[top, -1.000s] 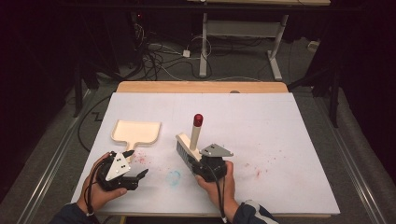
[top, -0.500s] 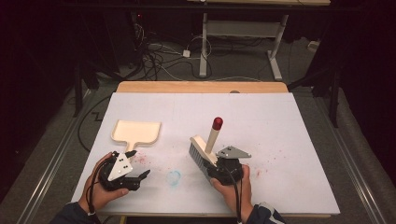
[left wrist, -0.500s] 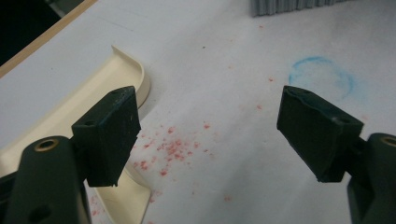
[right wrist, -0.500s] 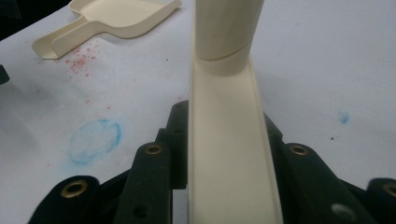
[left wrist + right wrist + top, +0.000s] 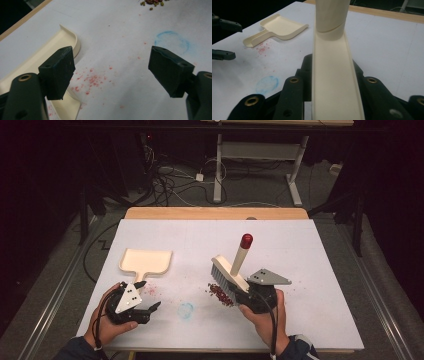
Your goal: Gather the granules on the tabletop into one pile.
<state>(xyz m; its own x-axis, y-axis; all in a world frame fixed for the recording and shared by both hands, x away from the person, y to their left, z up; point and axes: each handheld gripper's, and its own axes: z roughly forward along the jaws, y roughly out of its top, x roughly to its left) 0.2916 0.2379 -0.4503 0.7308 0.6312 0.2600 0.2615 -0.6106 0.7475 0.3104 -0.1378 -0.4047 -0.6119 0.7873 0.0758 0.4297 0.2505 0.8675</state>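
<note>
Item: brush (image 5: 231,272), clamped by my right gripper (image 5: 250,295); it has shifted right over the last second, now right of centre, bristles beside the beans (image 5: 220,293) (swept into a small heap). Item: dustpan (image 5: 146,261), centre-left, unmoved. Item: left gripper (image 5: 142,297), jaws wide apart, empty, lower left beside the pan's handle. I judge scooping comes next.

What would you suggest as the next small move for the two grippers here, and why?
Probably close the open left gripper on the dustpan handle lying just ahead of its jaws. The right gripper already clamps the brush, whose bristles sit beside a pile of dark red grains on the table, while the dustpan lies flat and unheld, well left of the pile.
</note>
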